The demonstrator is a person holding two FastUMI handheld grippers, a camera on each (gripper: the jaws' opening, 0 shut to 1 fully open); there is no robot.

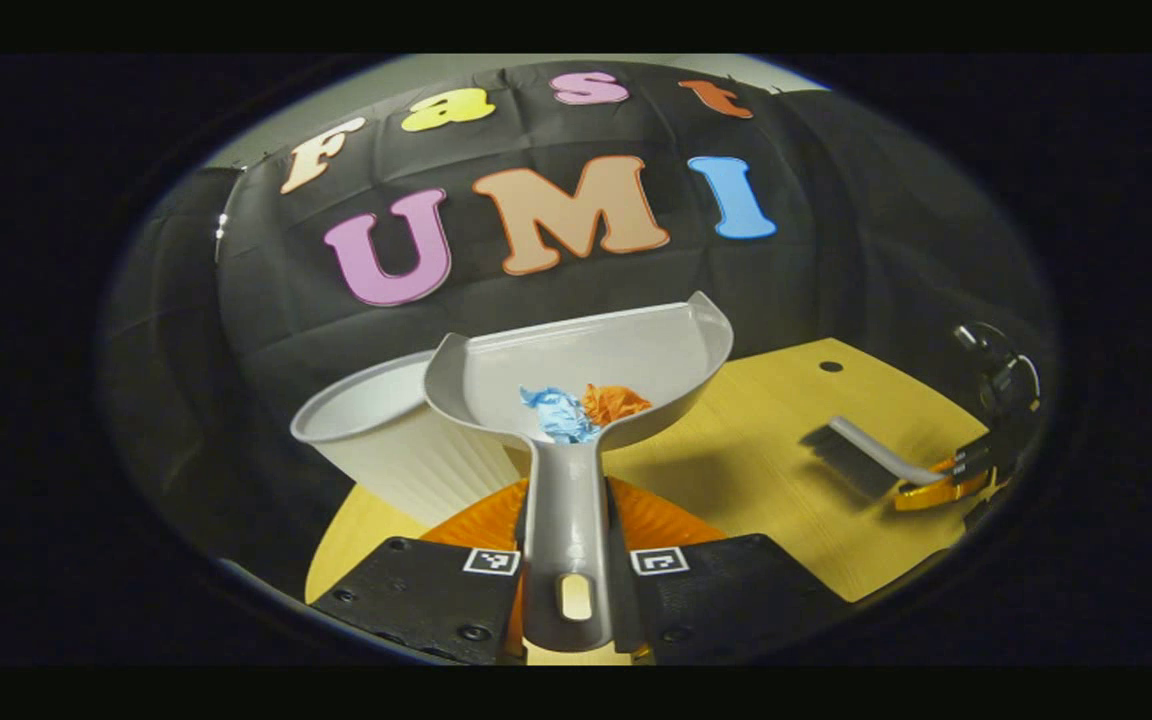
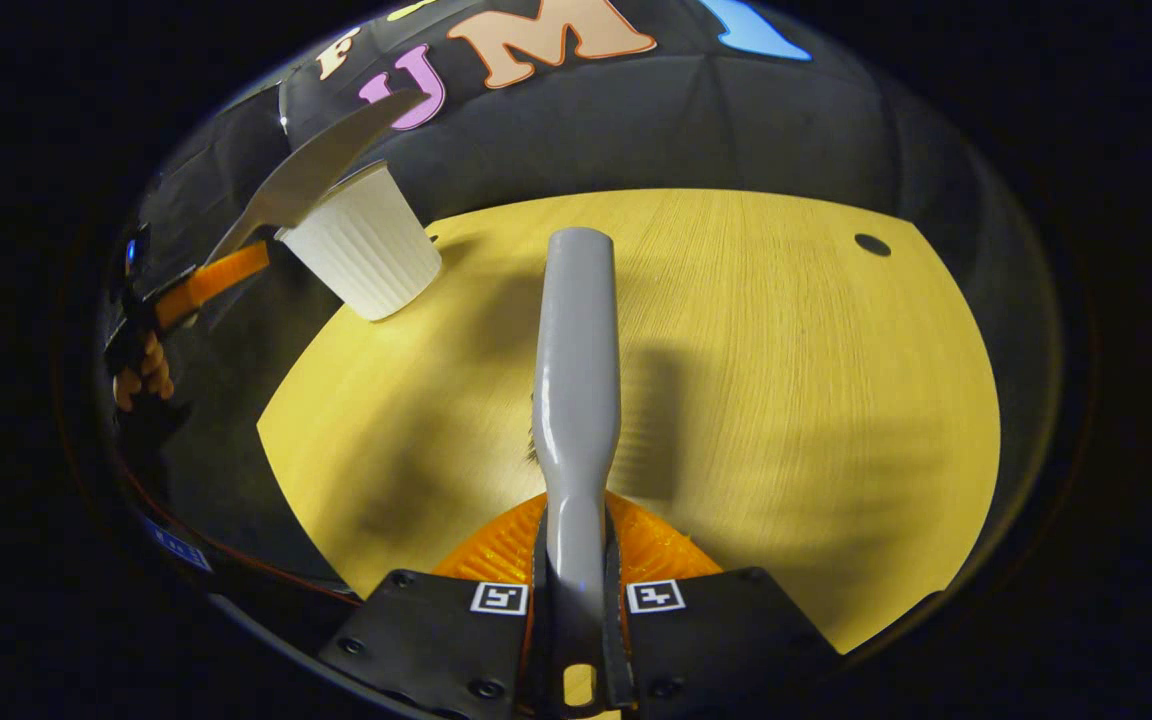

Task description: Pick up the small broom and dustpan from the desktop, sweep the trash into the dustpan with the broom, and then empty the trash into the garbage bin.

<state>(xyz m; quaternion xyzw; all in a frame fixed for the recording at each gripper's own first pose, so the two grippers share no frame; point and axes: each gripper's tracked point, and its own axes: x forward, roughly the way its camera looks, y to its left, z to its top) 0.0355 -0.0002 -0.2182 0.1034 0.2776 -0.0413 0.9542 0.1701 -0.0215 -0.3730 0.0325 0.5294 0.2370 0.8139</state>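
The left tool (image 1: 568, 575) is gripping the dustpan (image 1: 586, 375) handle, holding paper scraps (image 1: 581, 410) beside the white bin (image 1: 376, 440); tipping should be slow, lip over rim; the right tool (image 2: 576, 600) is clamping the broom (image 2: 576, 370) handle

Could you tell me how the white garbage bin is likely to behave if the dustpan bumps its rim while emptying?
The garbage bin looks thin-walled and probably light, so a nudge from the dustpan might slide it. It narrows toward its base, so it may tip. It stands near the table edge, so a shove could drop it.
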